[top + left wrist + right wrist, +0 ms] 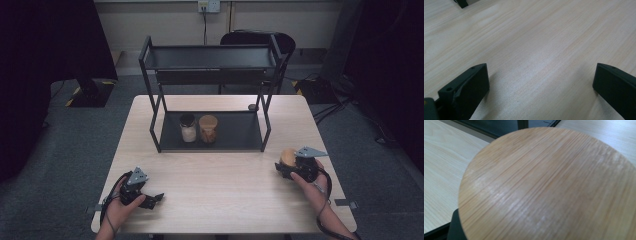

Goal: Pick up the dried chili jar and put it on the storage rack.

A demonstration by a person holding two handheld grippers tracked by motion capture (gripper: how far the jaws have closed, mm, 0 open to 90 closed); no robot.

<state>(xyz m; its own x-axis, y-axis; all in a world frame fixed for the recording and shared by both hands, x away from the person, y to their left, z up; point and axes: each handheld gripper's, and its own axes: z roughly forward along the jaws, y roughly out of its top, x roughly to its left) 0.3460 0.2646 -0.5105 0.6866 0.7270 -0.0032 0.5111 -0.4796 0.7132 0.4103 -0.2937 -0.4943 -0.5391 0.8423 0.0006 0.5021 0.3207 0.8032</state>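
Observation:
A jar with a round bamboo lid (288,156) stands on the wooden table (220,175) at the right, in front of the black rack. My right gripper (283,169) is shut on this jar, held by a hand from the right. In the right gripper view the bamboo lid (549,185) is very close, and one black finger (454,227) shows beneath its left edge. My left gripper (155,200) rests on the table at the front left. Its jaws stand wide apart over bare wood, with nothing between them (541,75).
A black two-tier rack (210,57) stands at the table's back middle. Its lower shelf (240,134) bears a black-lidded jar of white contents (188,128) and a wooden-lidded jar of brown contents (208,129). A small dark disc (253,106) lies by the rack's right rear leg.

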